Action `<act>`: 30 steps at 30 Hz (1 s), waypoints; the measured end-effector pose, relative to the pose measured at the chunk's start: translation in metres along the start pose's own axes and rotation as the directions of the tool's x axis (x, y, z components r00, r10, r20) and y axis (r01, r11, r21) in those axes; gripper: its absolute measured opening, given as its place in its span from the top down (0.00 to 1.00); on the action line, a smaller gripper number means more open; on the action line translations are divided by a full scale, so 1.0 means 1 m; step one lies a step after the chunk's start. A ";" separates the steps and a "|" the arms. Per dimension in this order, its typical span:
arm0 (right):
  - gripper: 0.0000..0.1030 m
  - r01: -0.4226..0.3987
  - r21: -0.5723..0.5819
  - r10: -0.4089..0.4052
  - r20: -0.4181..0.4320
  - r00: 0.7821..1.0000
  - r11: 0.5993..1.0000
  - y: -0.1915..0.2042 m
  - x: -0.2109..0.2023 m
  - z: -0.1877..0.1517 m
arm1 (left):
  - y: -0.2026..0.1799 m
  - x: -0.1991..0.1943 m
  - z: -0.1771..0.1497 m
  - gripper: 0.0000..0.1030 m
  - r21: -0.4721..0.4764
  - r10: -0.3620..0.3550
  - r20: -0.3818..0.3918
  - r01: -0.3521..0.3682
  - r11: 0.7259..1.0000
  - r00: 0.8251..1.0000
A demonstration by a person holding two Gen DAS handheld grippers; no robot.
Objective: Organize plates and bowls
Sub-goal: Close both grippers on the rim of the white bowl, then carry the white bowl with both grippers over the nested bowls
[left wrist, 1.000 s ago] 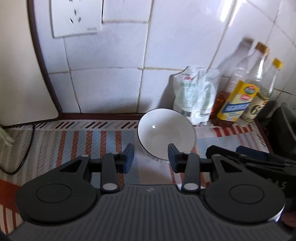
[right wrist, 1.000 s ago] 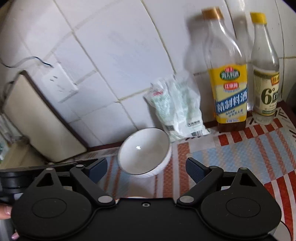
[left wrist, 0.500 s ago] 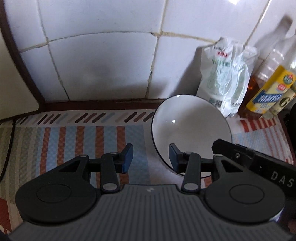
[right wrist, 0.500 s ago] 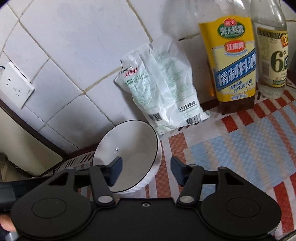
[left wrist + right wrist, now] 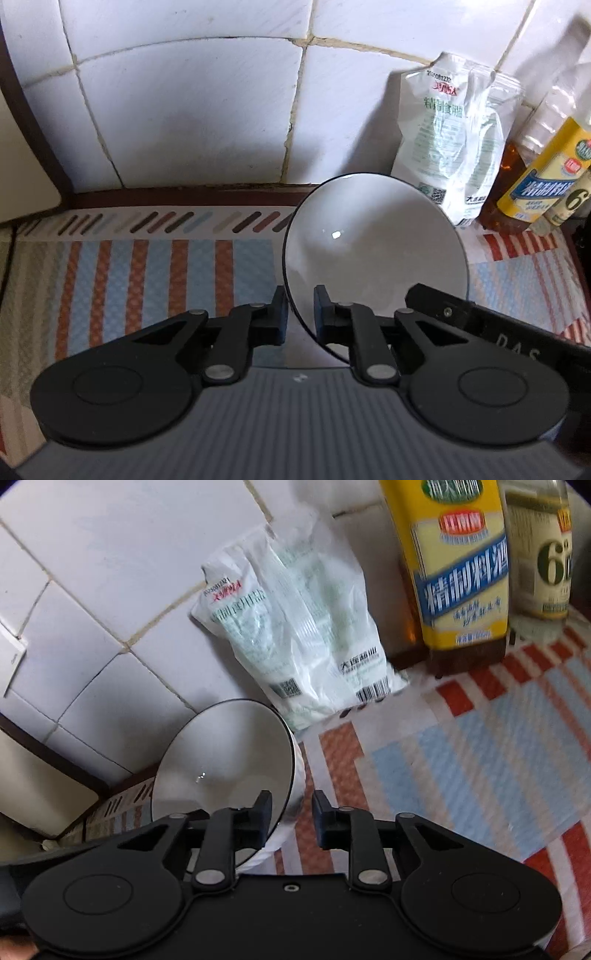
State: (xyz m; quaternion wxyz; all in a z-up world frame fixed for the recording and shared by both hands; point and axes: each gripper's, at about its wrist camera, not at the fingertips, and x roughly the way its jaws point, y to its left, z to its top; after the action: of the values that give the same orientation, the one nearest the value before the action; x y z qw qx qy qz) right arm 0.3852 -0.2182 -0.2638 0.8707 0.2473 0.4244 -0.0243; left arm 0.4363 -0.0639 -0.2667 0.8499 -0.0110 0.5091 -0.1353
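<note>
**Bowl gripped on both sides, ready for lifting**

One white ceramic bowl with a thin dark rim is seen on the striped woven mat, near the tiled wall and just beside a white plastic pouch. Its left rim is clenched by the left gripper. The right gripper has just been closing; its inner finger is set inside the bowl, and the opposite wall appears to be grasped. The pick-up step is judged to be in hand; a level, joint lift is called for next. One pouch and two bottles are counted; no plates are visible.
</note>
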 end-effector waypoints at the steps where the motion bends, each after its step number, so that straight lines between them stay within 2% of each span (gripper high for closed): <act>1: 0.78 0.015 -0.024 -0.016 -0.008 1.000 1.000 0.004 -0.003 -0.001 | -0.003 -0.003 -0.002 0.88 0.012 0.007 0.006 -0.007 1.000 1.000; 7: 0.77 -0.010 -0.032 0.010 0.005 1.000 0.999 0.005 -0.035 0.001 | -0.010 -0.039 -0.014 0.88 -0.001 -0.014 0.034 0.014 1.000 0.999; 11: 0.77 -0.024 -0.041 0.025 0.028 0.999 0.999 0.007 -0.067 0.000 | -0.019 -0.071 -0.023 0.88 0.020 -0.025 0.072 0.023 1.000 0.997; 14: 0.77 -0.034 -0.047 0.036 0.047 0.998 0.998 0.003 -0.094 -0.007 | -0.027 -0.096 -0.029 0.88 0.000 -0.034 0.072 0.034 0.999 0.997; 18: 0.76 -0.052 -0.065 0.056 0.068 0.996 0.997 -0.007 -0.133 -0.018 | -0.059 -0.129 -0.043 0.88 0.096 0.000 0.106 -0.011 0.995 0.994; 21: 0.76 -0.054 -0.085 0.060 0.079 0.995 0.995 -0.018 -0.161 -0.024 | -0.072 -0.148 -0.054 0.88 0.092 -0.038 0.112 0.028 0.995 0.993; 30: 0.75 -0.055 -0.117 0.060 0.036 0.998 0.992 -0.057 -0.225 -0.040 | -0.119 -0.182 -0.092 0.88 0.067 -0.114 0.089 0.108 0.992 0.989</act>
State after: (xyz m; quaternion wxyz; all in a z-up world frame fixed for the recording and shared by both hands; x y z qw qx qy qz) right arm 0.1984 -0.2875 -0.1392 0.8921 0.2078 0.4008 0.0206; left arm 0.2494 -0.1233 -0.1355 0.8638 -0.0193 0.4632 -0.1974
